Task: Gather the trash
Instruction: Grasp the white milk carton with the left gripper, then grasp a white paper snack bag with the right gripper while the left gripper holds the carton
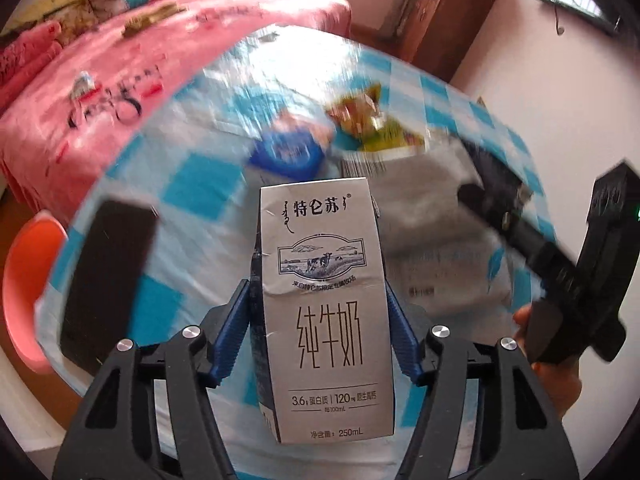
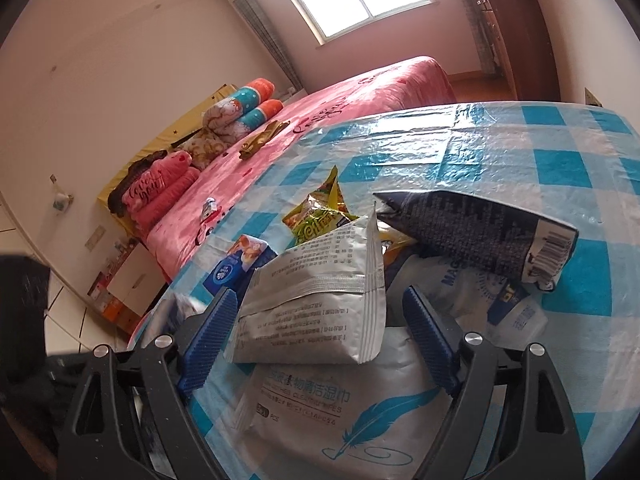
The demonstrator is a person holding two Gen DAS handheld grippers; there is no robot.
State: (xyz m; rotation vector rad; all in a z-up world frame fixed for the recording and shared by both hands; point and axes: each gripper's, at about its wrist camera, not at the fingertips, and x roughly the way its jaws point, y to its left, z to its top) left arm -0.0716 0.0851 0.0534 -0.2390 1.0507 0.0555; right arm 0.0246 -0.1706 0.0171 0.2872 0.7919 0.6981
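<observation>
Left hand-held gripper (image 1: 320, 312) clamps the grey milk carton (image 1: 324, 304) upright between its blue pads, above the checked tabletop (image 1: 192, 188) — so I read this as the carry step. My right hand-held gripper (image 2: 316, 332) stands wide around a silver sachet (image 2: 320, 292), pads not pressing, with the other wrappers just beyond. Next I'd take the carton to a bin — none shows — and close the right jaws squarely.

Both wrist views look down, close, at perhaps one checked table (image 1: 192, 184).
</observation>
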